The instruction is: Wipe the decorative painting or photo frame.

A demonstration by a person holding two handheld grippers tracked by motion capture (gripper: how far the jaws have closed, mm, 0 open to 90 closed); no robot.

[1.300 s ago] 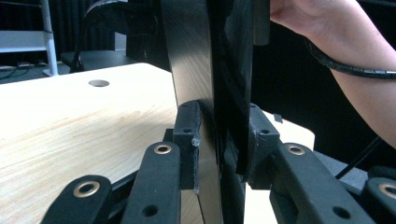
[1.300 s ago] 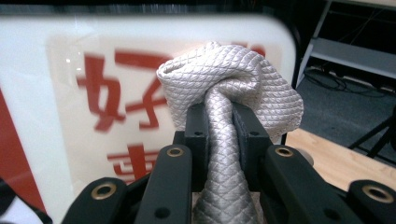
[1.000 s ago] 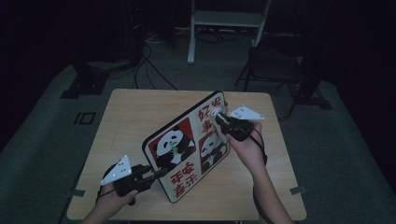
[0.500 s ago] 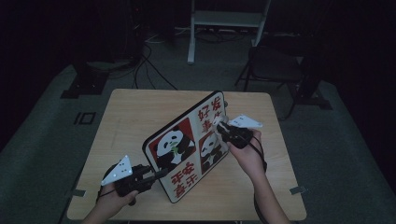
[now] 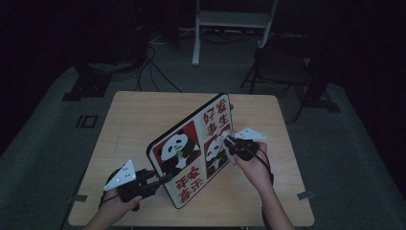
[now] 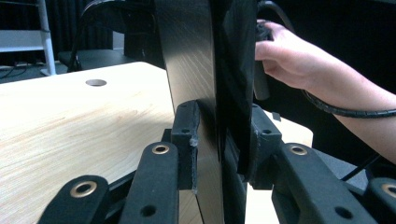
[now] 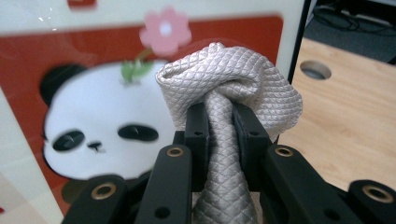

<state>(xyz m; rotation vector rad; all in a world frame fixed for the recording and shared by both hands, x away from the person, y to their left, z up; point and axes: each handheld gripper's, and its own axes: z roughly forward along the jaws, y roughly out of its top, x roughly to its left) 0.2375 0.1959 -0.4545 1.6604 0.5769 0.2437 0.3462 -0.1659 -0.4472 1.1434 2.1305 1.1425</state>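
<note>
A panda picture board (image 5: 191,148) with red panels and red characters stands tilted on its edge on the wooden table (image 5: 134,120). My left gripper (image 5: 165,178) is shut on the board's near lower edge. In the left gripper view its jaws (image 6: 219,135) clamp the dark board (image 6: 196,56), seen edge-on. My right gripper (image 5: 229,143) is at the board's printed face, shut on a bunched silver-grey quilted cloth (image 7: 229,88). The cloth sits right in front of a panda picture (image 7: 93,116). The right gripper's jaws (image 7: 219,121) squeeze the cloth's neck.
The tabletop has round cable holes (image 6: 95,82) (image 7: 315,70). A dark chair (image 5: 282,67) and a white stand (image 5: 230,19) are on the floor beyond the table's far edge, with cables (image 5: 153,57) running to the left of them.
My right gripper has slid down the board's face with the cloth, from the upper panel toward the lower panda panel. The left gripper and the board have stayed put.
</note>
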